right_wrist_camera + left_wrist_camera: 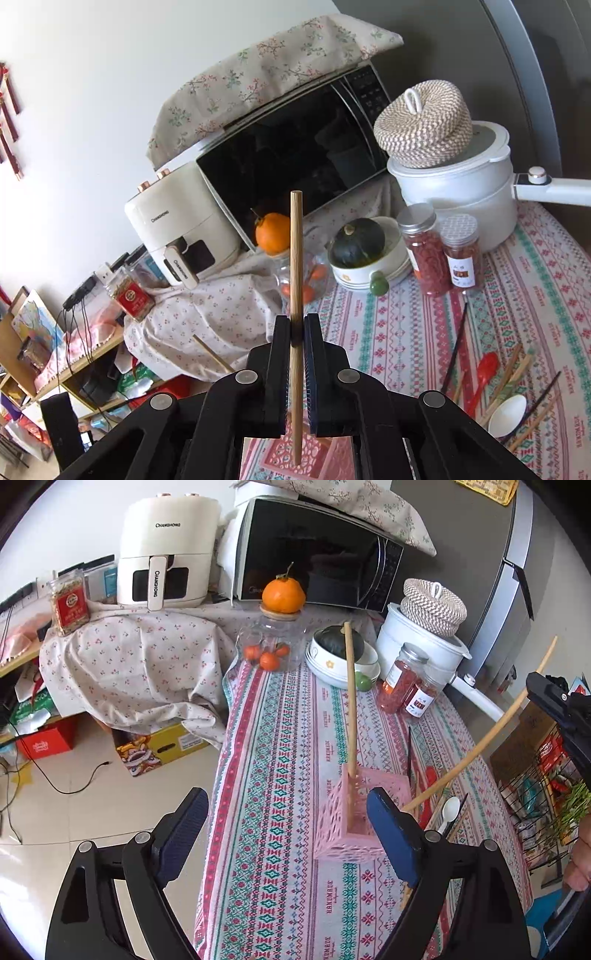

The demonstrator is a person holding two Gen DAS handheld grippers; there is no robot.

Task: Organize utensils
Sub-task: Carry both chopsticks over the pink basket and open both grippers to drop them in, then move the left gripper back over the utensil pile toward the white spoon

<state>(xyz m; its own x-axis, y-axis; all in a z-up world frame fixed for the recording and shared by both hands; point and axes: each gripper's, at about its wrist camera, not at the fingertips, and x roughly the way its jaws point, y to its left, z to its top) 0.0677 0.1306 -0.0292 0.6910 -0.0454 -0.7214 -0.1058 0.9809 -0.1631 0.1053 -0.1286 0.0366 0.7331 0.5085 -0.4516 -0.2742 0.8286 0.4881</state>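
A pink lattice holder stands on the patterned tablecloth, and one wooden chopstick leans upright in it. My left gripper is open with nothing between its fingers, its right finger just in front of the holder. My right gripper is shut on a second wooden chopstick, held upright with its lower tip over the holder. In the left wrist view that gripper holds the chopstick slanting down toward the holder. A red spoon, a white spoon, black chopsticks and wooden chopsticks lie loose to the right.
At the table's back stand a glass jar topped by an orange, a bowl with a dark squash, two red-filled jars and a white pot. A microwave and an air fryer sit behind. The table's left edge drops to the floor; a wire basket is on the right.
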